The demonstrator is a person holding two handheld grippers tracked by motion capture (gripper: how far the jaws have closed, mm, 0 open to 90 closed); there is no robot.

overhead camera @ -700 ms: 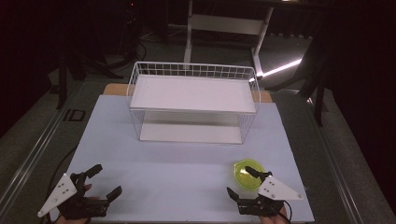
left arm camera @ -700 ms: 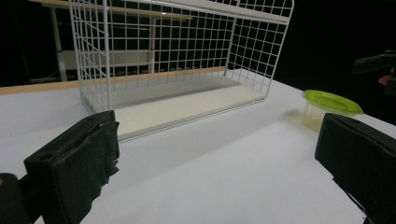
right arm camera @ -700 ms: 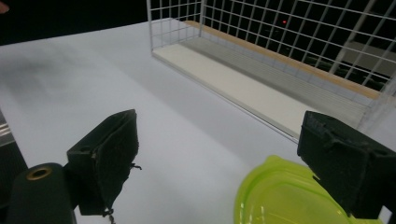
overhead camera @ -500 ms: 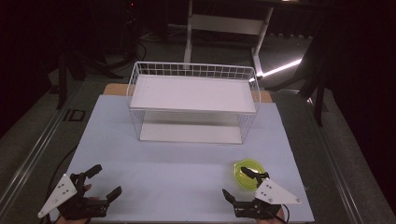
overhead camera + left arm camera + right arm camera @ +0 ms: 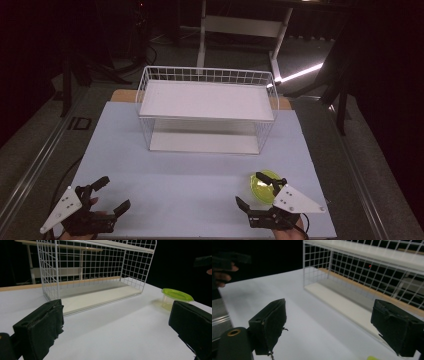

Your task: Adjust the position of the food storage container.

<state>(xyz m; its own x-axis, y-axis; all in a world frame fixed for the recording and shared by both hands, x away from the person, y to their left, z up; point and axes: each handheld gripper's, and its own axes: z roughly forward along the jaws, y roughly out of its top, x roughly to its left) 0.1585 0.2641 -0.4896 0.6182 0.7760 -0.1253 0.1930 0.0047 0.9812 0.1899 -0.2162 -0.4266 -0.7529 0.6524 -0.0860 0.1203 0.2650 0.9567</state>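
Here the left claw (image 5: 109, 192) rests at the near left corner of the white surface (image 5: 190, 170), jaws spread wide and holding nothing; in the left gripper view the same gap stands open toward the rack. The white wire rack (image 5: 207, 107) sits in the middle toward the far side, both its shelves bare. To the right, the right claw (image 5: 255, 189) hovers low at the near edge, jaws spread, with the small green-lidded container (image 5: 263, 185) just beside its far jaw, perhaps touching, though the claw's plate hides the contact. This looks like the approach before a first grasp. The next move calls for turning the right claw so the container sits squarely between the jaws, then closing gently on its sides below the lid
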